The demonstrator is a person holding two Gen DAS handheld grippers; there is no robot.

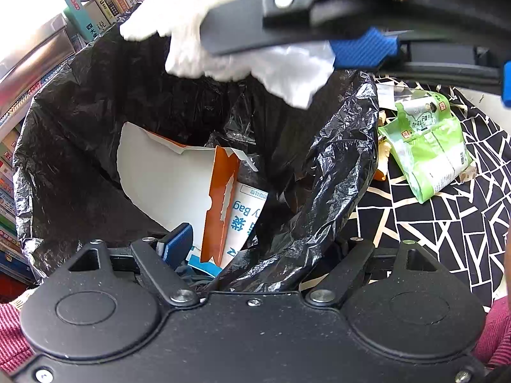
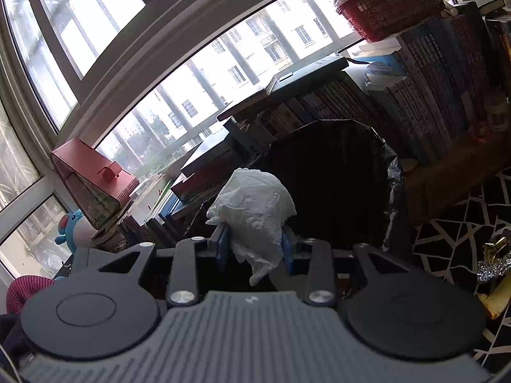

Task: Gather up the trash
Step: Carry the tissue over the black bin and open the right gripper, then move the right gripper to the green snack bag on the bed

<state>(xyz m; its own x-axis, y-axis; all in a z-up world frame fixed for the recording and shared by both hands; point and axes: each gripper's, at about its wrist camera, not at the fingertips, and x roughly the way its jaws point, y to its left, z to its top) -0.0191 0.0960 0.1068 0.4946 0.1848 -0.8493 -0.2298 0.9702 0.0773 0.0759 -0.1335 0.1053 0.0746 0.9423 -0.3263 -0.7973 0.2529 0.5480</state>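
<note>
The crumpled white paper tissue (image 2: 254,210) sits between the right gripper's (image 2: 254,249) blue pads, above the open black plastic trash bag (image 1: 335,166), whose near rim the left gripper (image 1: 230,255) pinches. Drop step: next, spread the jaws wider so it falls inside.

Your left gripper (image 1: 223,255): black body, silver screws, blue finger pads. Right gripper (image 2: 254,249): ribbed grey housing. Your sleeve (image 1: 12,332): red-striped knit.
</note>
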